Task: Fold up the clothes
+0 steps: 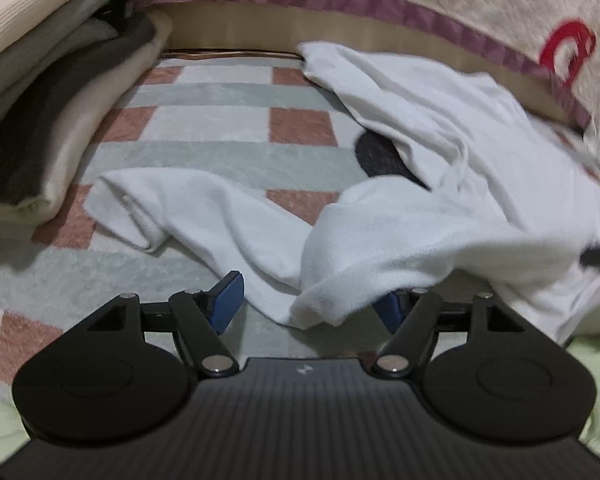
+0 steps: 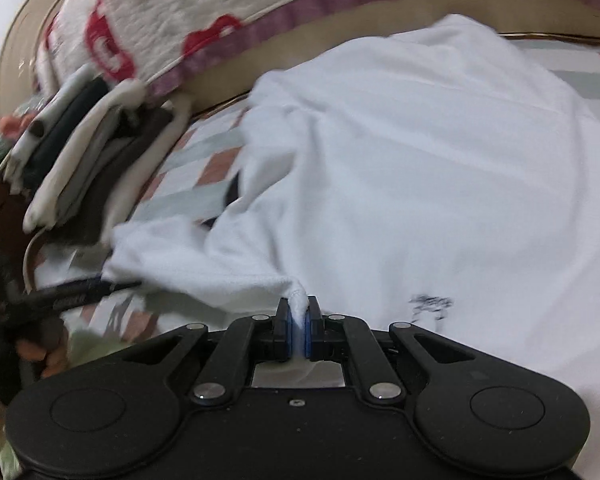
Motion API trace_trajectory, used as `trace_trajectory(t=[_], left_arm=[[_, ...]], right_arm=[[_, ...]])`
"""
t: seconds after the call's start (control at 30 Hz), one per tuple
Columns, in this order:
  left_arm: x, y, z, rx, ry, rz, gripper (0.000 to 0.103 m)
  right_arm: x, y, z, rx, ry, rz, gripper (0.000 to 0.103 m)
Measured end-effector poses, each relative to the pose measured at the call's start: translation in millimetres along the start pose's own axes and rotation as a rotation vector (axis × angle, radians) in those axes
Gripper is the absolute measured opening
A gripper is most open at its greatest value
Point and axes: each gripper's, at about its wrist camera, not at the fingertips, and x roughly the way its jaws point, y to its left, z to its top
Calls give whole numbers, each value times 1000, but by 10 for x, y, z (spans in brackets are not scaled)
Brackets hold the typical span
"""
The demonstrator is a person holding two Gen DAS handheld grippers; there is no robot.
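White shirt (image 2: pixel 400 184) lying crumpled on checked blanket (image 1: pixel 204 120), beside folded stack (image 1: pixel 40 120).
Right gripper (image 2: pixel 299 330) is pinching its bunched hem; left gripper (image 1: pixel 308 304) is standing released, fabric draping its right finger.

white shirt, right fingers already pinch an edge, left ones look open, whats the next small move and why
Probably close the left gripper on the white shirt hem draped between its open fingers. The right gripper is already shut on another corner of the shirt, so a second grip would let both hands lift and spread it for folding.
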Motion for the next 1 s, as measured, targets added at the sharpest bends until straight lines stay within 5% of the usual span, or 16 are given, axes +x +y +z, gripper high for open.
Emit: trace_trajectory(t=[0.03, 0.07, 0.13, 0.27, 0.37, 0.57, 0.87, 1.0], left_arm=[[-9, -51, 9, 23, -15, 28, 45], [-97, -57, 32, 14, -56, 65, 11], [-272, -71, 79, -3, -137, 138, 7], [-661, -73, 48, -44, -284, 264, 12], [-703, -118, -156, 3, -238, 308, 15], [-596, 113, -383, -201, -39, 245, 21], [-735, 478, -330, -415, -64, 161, 42], [-651, 776, -265, -582, -56, 83, 42]], right_arm=[[-4, -18, 11, 12, -10, -2, 8], [-22, -17, 13, 14, -19, 10, 8], [-70, 4, 9, 5, -36, 52, 8], [-117, 83, -9, -30, -47, 116, 8], [-45, 200, -21, -82, -24, 94, 8], [74, 93, -63, -66, 52, -22, 8], [131, 21, -87, -43, 83, -67, 8], [151, 19, -85, -31, 88, -67, 8]])
